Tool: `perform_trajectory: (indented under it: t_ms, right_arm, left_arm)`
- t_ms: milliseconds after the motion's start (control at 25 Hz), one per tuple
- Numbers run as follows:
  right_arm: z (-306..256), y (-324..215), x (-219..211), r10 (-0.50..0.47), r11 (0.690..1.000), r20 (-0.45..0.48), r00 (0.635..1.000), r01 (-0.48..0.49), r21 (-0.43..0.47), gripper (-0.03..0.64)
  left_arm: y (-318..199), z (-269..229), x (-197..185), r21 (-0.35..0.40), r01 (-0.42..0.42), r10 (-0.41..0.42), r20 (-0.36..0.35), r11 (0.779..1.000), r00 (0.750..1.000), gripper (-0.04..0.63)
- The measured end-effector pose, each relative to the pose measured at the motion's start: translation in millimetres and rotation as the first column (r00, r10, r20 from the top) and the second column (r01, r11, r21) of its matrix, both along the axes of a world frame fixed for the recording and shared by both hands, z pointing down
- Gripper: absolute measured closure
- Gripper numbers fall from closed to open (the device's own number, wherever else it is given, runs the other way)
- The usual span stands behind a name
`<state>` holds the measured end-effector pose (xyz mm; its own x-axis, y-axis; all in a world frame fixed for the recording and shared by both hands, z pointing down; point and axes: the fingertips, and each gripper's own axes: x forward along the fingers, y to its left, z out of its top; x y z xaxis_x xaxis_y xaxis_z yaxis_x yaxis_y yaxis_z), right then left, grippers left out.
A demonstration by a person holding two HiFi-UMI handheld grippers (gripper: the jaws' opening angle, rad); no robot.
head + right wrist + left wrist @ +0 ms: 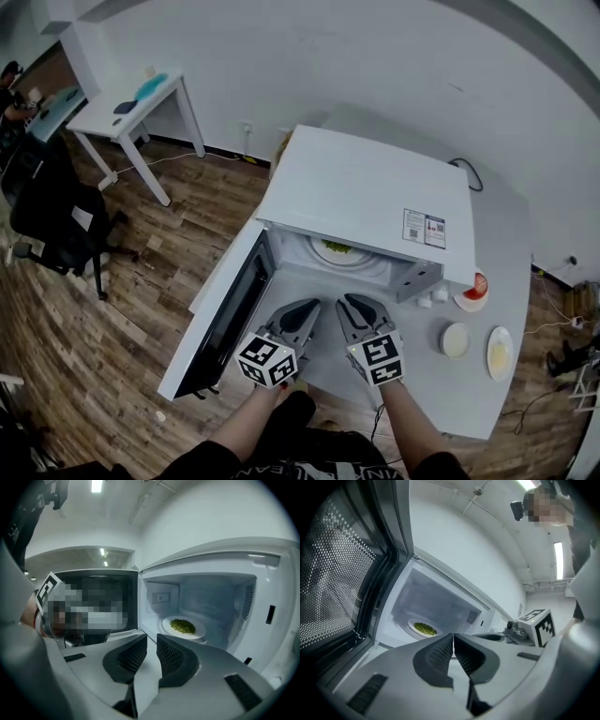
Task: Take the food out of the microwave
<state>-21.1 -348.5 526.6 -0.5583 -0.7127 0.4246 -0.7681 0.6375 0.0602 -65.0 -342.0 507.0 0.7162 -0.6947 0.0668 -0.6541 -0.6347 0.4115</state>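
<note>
A white microwave [375,187] stands on a white table with its door [225,314] swung open to the left. Inside, on the turntable, lies a white plate of green food [336,248], also seen as the plate [424,629] in the left gripper view and as the plate [183,626] in the right gripper view. Both grippers hover side by side just in front of the opening, pointing into it, clear of the plate. My left gripper [453,635] [312,305] is shut and empty. My right gripper [152,637] [349,300] is all but closed, with a sliver between its tips and nothing in it.
To the right of the microwave the table holds a dish with something red [475,286], a small white bowl [455,339] and a plate [500,353]. The open door blocks the left side. A black office chair [56,220] and a white desk [131,108] stand far left.
</note>
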Motion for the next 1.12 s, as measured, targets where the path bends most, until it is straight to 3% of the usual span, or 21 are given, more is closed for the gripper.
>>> perform_trajectory:
  t_ms: [320,600,840,1120]
  right_arm:
    - [10.3,-36.0,-6.5,-0.019,0.994,-0.271,0.962,0.047,0.098,0.558]
    - [17.1,-65.7,-3.6,-0.001,0.99,-0.416,0.91,0.061,0.131,0.554]
    - [31.4,-84.7,-0.6,-0.009,0.987,-0.551,0.834,0.097,0.13,0.514]
    - [45.0,-98.5,-7.9,-0.09,0.983,-0.637,0.766,0.172,0.067,0.503]
  left_arm:
    - [-12.3,8.1,-4.4,0.041,0.02,-0.02,0.011,0.999,1.0,0.581]
    - [-14.6,16.6,-1.7,0.04,0.032,-0.032,0.003,0.999,0.999,0.581]
    - [-16.8,19.2,0.3,0.039,0.043,-0.043,-0.008,0.998,0.999,0.581]
    - [-16.8,17.1,-4.0,0.048,0.067,-0.066,-0.005,0.997,0.998,0.581]
